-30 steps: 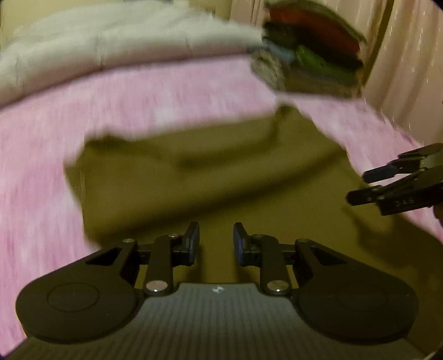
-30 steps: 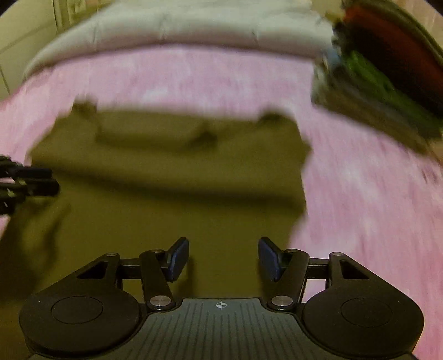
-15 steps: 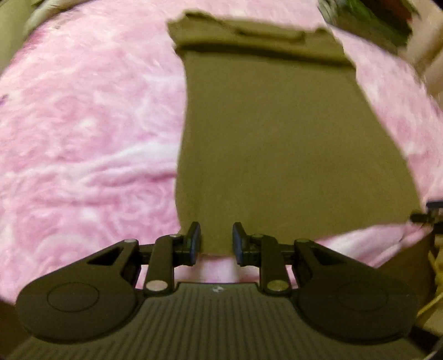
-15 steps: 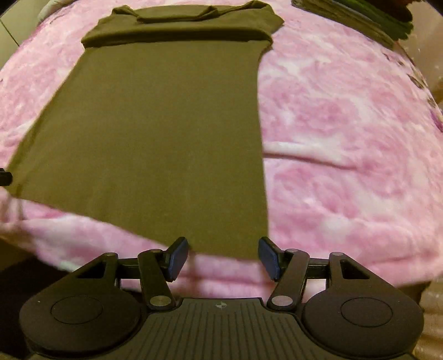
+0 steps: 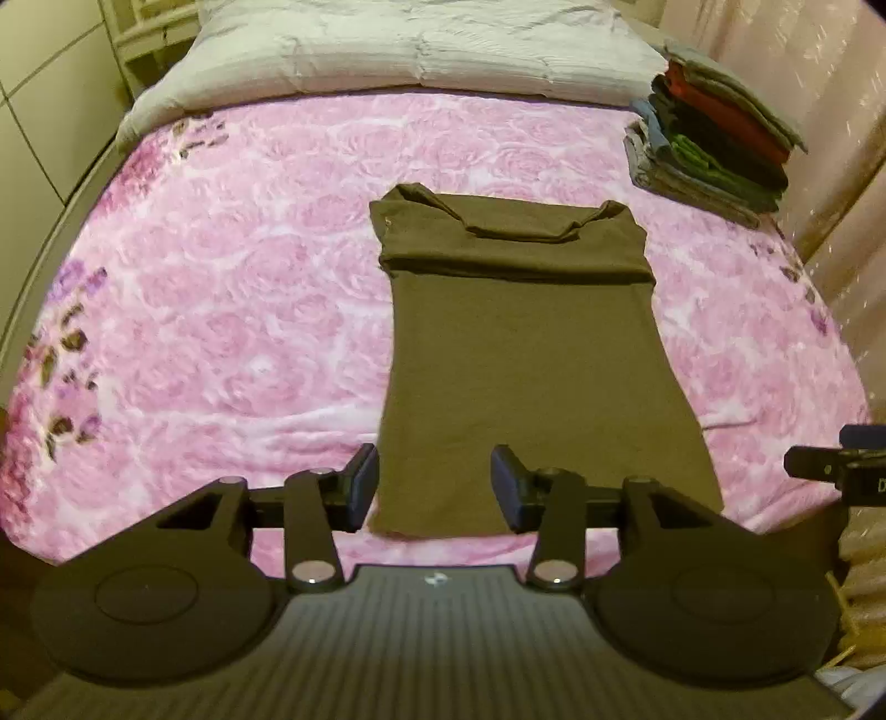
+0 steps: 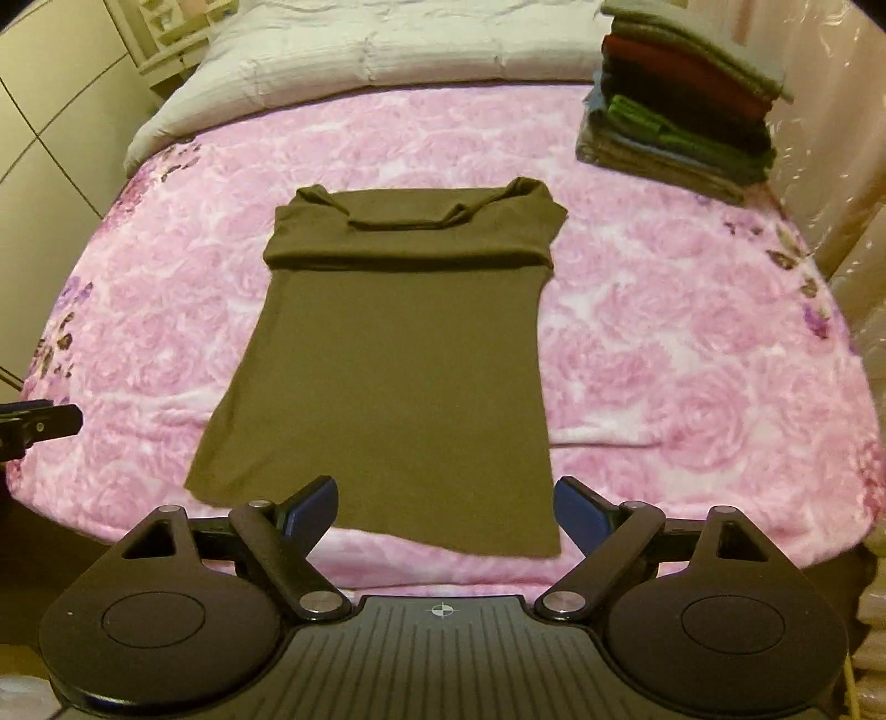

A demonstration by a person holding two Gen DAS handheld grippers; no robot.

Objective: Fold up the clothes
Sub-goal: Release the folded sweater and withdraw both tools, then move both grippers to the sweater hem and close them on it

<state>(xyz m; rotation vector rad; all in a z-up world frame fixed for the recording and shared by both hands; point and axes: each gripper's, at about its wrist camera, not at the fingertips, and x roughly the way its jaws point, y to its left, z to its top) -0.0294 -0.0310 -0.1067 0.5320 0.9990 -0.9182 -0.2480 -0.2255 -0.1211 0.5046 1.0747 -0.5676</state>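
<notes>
An olive-brown shirt lies flat on the pink floral bedspread, sleeves folded in, collar end far away, hem toward me. It also shows in the right wrist view. My left gripper is open and empty, hovering above the hem's left corner. My right gripper is open wide and empty, above the hem's right part. The right gripper's tip shows at the edge of the left wrist view; the left gripper's tip shows in the right wrist view.
A stack of folded clothes sits at the bed's far right corner, also in the right wrist view. A pale quilt lies across the head of the bed. A curtain hangs on the right, a tiled wall on the left.
Both grippers pulled back from close over the shirt to the near edge of the bed and rose. Both jaws opened wider. The shirt now lies flat and stretched out.
</notes>
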